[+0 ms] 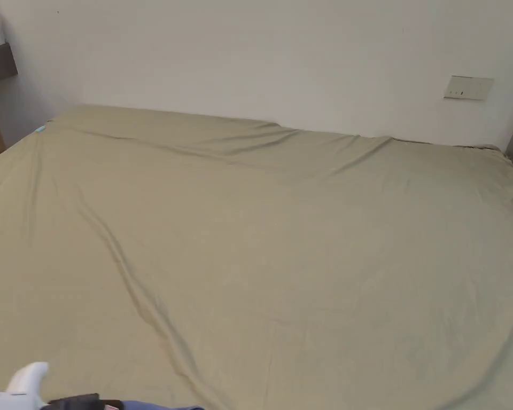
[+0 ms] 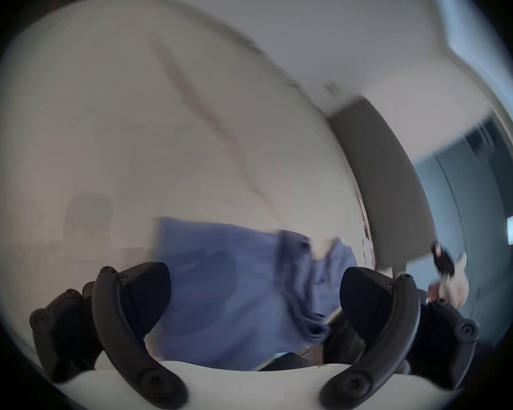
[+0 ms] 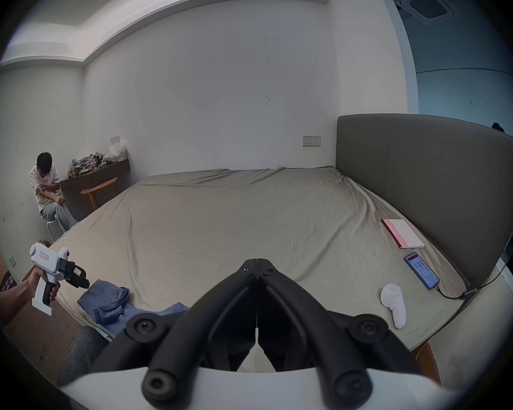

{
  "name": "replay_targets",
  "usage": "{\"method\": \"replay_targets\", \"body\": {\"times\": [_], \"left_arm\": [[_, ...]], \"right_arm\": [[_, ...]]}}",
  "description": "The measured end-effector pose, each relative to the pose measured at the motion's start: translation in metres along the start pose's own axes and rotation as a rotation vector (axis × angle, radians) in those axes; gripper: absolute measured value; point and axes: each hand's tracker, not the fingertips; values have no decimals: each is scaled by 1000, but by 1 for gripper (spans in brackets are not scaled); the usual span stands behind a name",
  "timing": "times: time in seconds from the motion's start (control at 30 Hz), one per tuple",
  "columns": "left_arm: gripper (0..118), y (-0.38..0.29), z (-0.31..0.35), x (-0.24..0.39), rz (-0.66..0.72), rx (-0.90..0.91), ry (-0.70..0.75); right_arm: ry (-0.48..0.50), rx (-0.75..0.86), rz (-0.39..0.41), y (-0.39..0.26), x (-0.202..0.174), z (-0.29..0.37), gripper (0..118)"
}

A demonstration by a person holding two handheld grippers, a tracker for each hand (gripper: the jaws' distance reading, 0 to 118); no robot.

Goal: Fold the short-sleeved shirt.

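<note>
I see the wide olive-green bed sheet (image 1: 282, 240) lying open across its middle. A white-and-pink book (image 3: 402, 233), blue phone (image 3: 421, 271) and white controller (image 3: 394, 304) crowd the grey padded headboard (image 3: 427, 179) side.

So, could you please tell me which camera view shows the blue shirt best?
The right gripper view: the blue shirt is sharp there, lying crumpled at the near edge of the bed. The left gripper view shows it larger but motion-blurred between its open tongs. The head view catches just a sliver at the bottom edge.
</note>
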Motion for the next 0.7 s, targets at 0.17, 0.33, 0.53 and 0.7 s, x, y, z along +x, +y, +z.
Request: {"method": "replay_targets", "body": {"times": [0.17, 0.33, 0.53, 0.7], "left_arm": [[117, -2, -14, -46, 148, 1, -167], [12, -28, -48, -17, -14, -45, 9], [12, -15, -16, -15, 24, -31, 28], [12, 2, 33, -21, 25, 6, 56]], "right_arm": [[1, -1, -9, 0, 2, -1, 8], [12, -20, -37, -2, 3, -2, 8], [16, -31, -11, 2, 1, -1, 8], [27, -9, -18, 6, 2, 1, 8]]}}
